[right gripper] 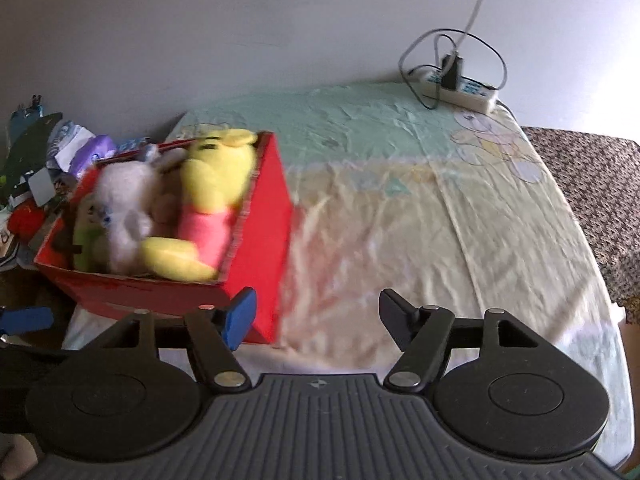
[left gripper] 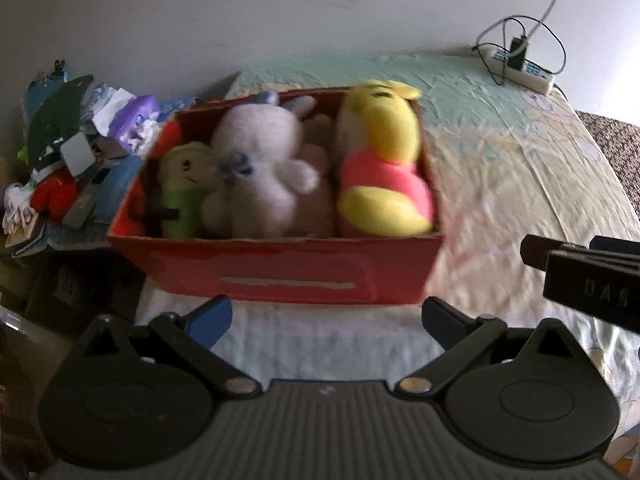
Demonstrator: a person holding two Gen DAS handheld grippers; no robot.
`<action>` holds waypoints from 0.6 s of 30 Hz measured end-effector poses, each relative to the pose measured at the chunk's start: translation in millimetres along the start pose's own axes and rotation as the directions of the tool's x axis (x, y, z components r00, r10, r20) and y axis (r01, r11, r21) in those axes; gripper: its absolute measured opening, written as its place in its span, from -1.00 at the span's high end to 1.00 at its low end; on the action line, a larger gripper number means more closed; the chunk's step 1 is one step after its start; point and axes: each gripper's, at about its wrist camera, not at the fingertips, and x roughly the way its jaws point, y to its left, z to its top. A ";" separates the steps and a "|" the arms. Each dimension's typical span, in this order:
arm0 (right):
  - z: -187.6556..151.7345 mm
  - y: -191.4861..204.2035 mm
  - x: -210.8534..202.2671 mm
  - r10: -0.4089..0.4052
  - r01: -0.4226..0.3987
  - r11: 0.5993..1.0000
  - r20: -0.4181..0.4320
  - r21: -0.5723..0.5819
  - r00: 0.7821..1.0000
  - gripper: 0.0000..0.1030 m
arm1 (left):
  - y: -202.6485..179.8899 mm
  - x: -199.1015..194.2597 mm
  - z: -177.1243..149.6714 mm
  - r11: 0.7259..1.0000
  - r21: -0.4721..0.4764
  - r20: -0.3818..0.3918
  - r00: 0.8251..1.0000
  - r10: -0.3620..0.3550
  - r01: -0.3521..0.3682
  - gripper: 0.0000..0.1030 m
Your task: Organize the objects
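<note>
Left wrist: red box (left gripper: pixel 280 268) just beyond spread fingers (left gripper: pixel 212 320).

"UAS" on black tool (left gripper: pixel 592 280)

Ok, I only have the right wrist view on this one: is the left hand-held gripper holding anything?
Observer: No. The left hand-held gripper is open and empty, just in front of the red box.
Operator: What is tucked in beside the white plush? It's half hidden for me.
Observer: A green plush toy with a stitched face, pressed against the white plush at the box's left end.
Operator: Anything on the box's front wall?
Observer: A pale horizontal strip runs across it.
</note>
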 end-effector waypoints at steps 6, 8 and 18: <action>4.9 36.5 2.5 -0.005 0.005 1.000 0.016 -0.012 1.000 -0.36 | 40.3 5.4 3.9 1.000 -0.009 0.001 1.000 0.001 -0.001 -0.97; 6.8 47.0 3.7 -0.006 0.006 1.000 0.021 -0.008 1.000 -0.36 | 53.5 8.6 4.8 1.000 -0.008 0.000 1.000 0.001 -0.001 -0.97; 21.9 96.1 14.5 -0.046 0.046 0.999 0.075 -0.008 0.996 -0.42 | 108.4 19.5 20.4 1.000 0.012 0.033 0.999 -0.008 0.008 -0.97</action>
